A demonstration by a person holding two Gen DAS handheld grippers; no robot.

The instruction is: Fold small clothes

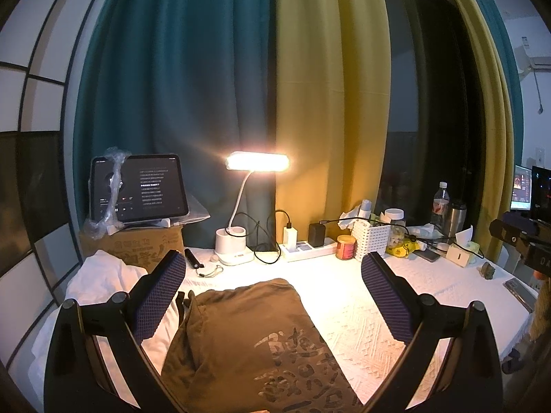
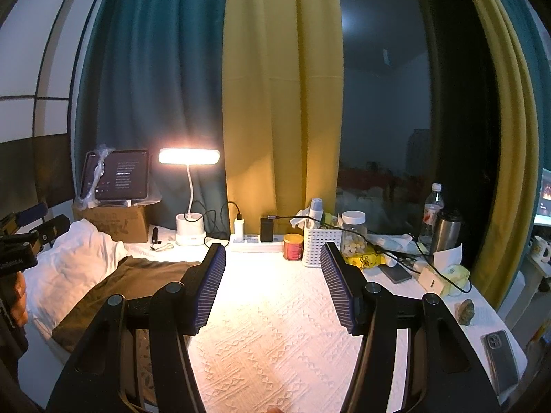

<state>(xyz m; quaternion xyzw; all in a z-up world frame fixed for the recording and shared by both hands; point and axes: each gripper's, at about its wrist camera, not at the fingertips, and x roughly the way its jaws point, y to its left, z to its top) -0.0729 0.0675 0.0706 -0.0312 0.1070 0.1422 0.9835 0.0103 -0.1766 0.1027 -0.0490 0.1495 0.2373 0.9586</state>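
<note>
A folded olive-brown garment (image 1: pixel 248 340) with a grey print lies on the white textured tablecloth (image 1: pixel 361 313). My left gripper (image 1: pixel 273 275) is open and empty, held above it with the garment between and below its fingers. My right gripper (image 2: pixel 272 265) is open and empty over bare tablecloth (image 2: pixel 275 337), to the right of the garment (image 2: pixel 137 285). The garment's left part lies over white cloth. The right gripper's body (image 1: pixel 520 237) shows at the left wrist view's right edge, and the left gripper's body (image 2: pixel 20 241) at the right wrist view's left edge.
Along the back stand a lit desk lamp (image 1: pixel 256 161), a tablet (image 1: pixel 139 189) on a cardboard box (image 1: pixel 131 244), a power strip (image 1: pixel 306 251), a red can (image 1: pixel 345 247), a white basket (image 1: pixel 373 237), a jar, bottles and tissues. A white cloth pile (image 2: pixel 69 261) lies left. A phone (image 2: pixel 501 358) lies near the right edge.
</note>
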